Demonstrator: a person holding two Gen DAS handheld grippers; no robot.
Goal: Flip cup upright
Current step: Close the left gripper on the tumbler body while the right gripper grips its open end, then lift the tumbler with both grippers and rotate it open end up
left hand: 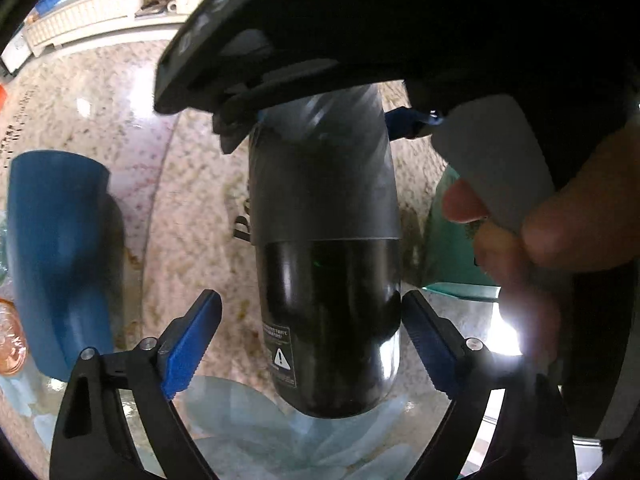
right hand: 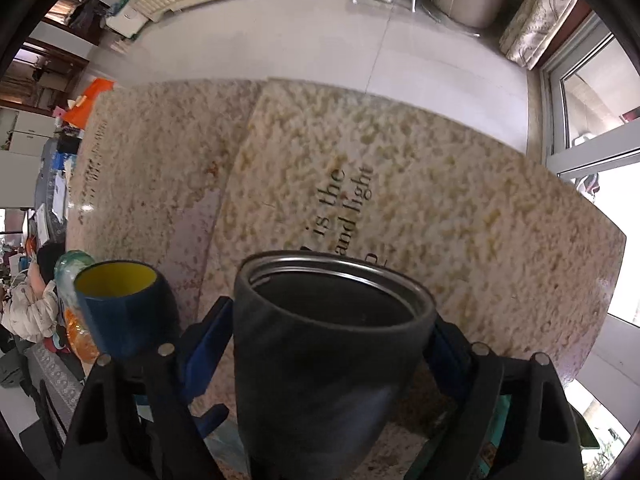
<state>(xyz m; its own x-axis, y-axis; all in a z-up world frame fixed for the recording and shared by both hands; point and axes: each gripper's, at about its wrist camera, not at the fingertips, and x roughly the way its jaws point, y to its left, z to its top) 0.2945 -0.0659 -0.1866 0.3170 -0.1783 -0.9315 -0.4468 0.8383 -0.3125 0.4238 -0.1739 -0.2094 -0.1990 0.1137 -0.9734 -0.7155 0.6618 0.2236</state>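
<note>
The right gripper (right hand: 328, 344) is clamped on the dark tumbler (right hand: 320, 360), mouth up above the speckled table (right hand: 480, 240) so it can land upright, while the left gripper (left hand: 312, 344) waits spread apart round its black base, not touching

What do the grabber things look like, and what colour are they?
Both grippers, left and right, have black plastic arms with cut-out slots, small silver screws, and blue fingertips with jagged, toothed edges. A bare hand shows beside them.
</note>
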